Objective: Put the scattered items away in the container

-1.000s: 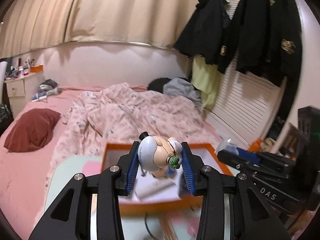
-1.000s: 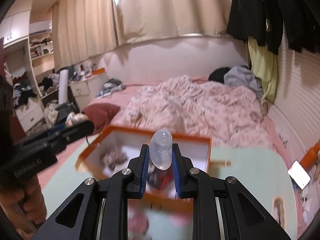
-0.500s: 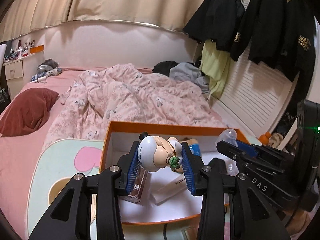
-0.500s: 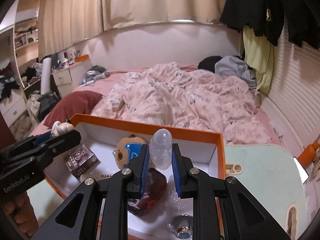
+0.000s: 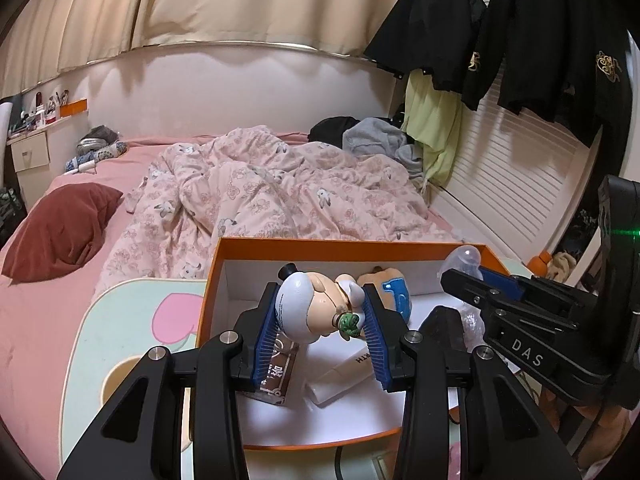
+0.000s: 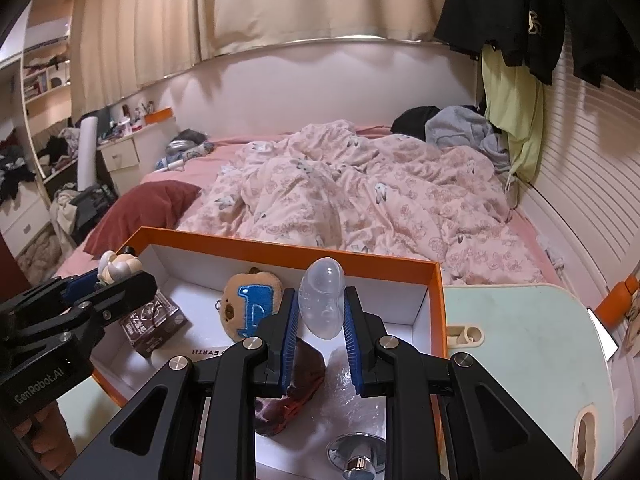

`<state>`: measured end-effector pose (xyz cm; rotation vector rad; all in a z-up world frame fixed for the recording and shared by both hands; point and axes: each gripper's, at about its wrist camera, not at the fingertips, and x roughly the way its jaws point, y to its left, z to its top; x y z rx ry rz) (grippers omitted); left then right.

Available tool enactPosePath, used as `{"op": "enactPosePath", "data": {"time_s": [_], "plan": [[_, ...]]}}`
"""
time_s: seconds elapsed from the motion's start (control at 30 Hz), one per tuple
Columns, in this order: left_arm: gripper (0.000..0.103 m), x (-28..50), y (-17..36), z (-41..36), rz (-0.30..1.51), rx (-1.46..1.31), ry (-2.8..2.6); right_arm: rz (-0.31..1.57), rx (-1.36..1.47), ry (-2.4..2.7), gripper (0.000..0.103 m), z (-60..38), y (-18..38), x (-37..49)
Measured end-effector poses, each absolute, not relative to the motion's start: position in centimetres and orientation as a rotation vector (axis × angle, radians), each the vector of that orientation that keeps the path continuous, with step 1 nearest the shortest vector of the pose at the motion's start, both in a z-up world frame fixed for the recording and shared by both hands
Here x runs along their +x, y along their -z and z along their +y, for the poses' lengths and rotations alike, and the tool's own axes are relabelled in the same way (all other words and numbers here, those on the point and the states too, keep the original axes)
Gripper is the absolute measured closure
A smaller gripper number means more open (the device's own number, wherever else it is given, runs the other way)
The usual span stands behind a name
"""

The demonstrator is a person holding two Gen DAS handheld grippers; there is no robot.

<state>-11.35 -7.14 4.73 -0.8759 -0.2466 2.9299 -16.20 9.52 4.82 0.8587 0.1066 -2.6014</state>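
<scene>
Left tongs (image 5: 320,334) grip figurine (image 5: 316,308); right tongs (image 6: 320,334) grip clear cap (image 6: 323,300), over box (image 6: 436,300)

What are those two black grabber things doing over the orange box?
A person is tidying toys into the orange box. The left gripper holds a little white-haired figurine, and the right gripper holds a clear plastic cap. Both hang over the box, nothing let go yet. A bear plush and other bits already lie inside.
</scene>
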Motion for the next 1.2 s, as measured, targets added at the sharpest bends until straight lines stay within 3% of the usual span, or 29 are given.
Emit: {"op": "enactPosePath", "data": {"time_s": [0.23,0.3,0.33,0.67,0.9,1.2], "plan": [[0.059,-11.7,-4.5,-8.2,-0.334,-0.879,-2.948,0.069,0.838,2.604,0.079,9.8,-5.0,-16.1],[0.055,-11.8,-4.4,-8.5,-0.36,-0.887,-2.943,0.042,0.831,2.603,0.056,10.0,-5.2,-16.1],[0.054,-11.7,-4.3,-8.5,-0.365,-0.881,-2.945,0.022,0.821,2.605,0.054,10.2,-5.3,-16.0],[0.054,-10.7,-4.9,-8.7,-0.376,-0.859,-2.937,-0.007,0.807,2.602,0.054,10.7,-5.7,-15.4],[0.053,-8.9,-7.3,-8.9,-0.357,-0.829,-2.98,0.077,0.747,2.626,0.054,10.8,-7.0,-13.0],[0.038,-3.5,-9.7,-6.6,-0.202,-0.822,-2.993,0.131,0.744,2.579,0.047,11.7,-7.5,-8.8]]}}
